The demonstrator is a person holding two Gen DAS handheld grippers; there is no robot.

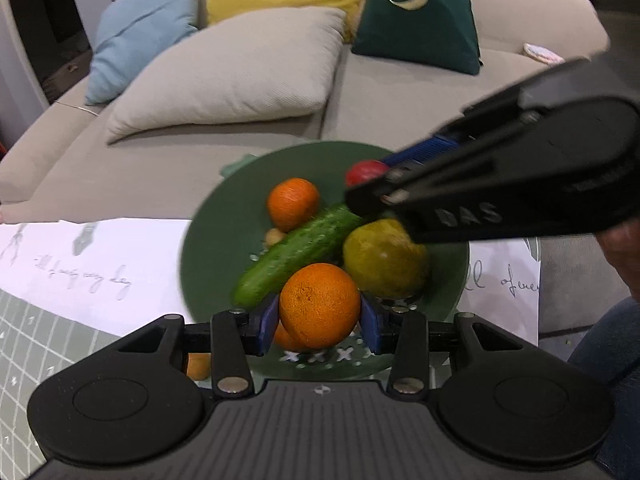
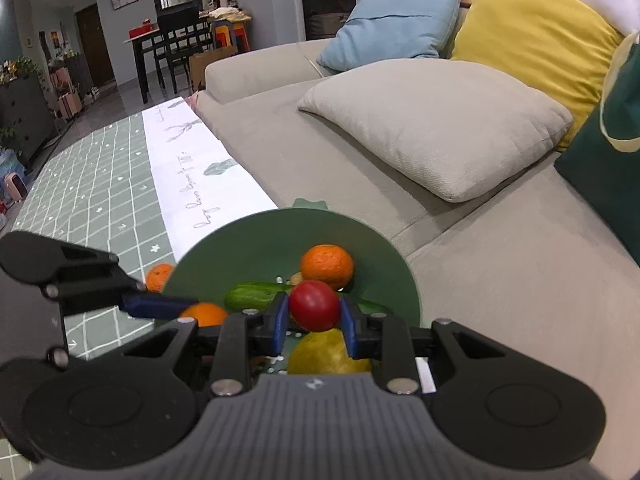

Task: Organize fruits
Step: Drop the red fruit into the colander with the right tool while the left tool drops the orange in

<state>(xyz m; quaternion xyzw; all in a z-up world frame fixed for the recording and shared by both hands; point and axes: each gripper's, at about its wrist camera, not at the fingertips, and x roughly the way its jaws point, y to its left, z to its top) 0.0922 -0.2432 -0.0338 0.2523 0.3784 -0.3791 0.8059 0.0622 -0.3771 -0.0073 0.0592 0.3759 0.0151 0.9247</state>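
Observation:
A green bowl (image 1: 208,248) (image 2: 256,236) sits at the sofa's front edge. It holds a cucumber (image 1: 296,248) (image 2: 252,296), a small orange (image 1: 293,203) (image 2: 327,266) and a yellow-green pear (image 1: 384,258) (image 2: 324,354). My left gripper (image 1: 319,316) is shut on a large orange (image 1: 319,304) (image 2: 205,314) over the bowl's near side. My right gripper (image 2: 314,316) is shut on a red tomato (image 2: 315,305) (image 1: 365,171) above the bowl; it enters the left wrist view from the right.
Another orange (image 2: 159,276) (image 1: 198,366) lies on the mat beside the bowl. A white printed runner (image 2: 192,160) and green grid mat (image 2: 88,188) cover the floor. The beige sofa (image 2: 520,264) carries beige (image 1: 236,68), blue and yellow cushions and a dark green tote bag (image 1: 420,16).

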